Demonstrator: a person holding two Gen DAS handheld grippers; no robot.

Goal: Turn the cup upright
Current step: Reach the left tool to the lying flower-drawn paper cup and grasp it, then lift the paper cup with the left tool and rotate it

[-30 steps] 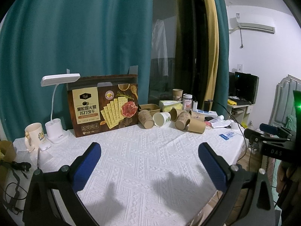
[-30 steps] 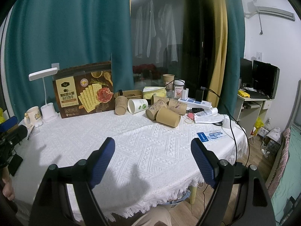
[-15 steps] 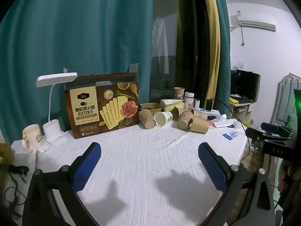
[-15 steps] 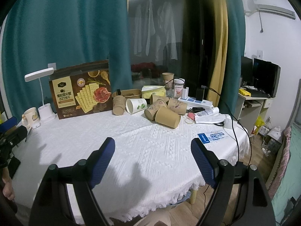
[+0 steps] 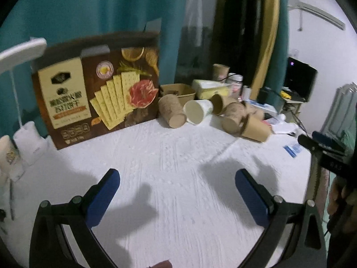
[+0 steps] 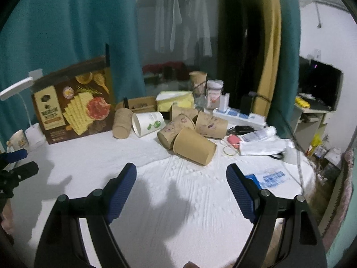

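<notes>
Both grippers, left (image 5: 177,192) and right (image 6: 181,186), gape wide and empty over the tablecloth (image 6: 178,201); paper cups (image 6: 194,148) lie toppled mid-frame.

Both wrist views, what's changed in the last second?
Both grippers have moved forward toward the pile of tipped paper cups, which looks larger now. Left gripper and right gripper stay open and empty. The cups and cracker box haven't moved.

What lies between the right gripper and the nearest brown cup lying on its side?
Only bare white tablecloth; the right wrist view shows nothing between the open right gripper and the brown cup.
</notes>
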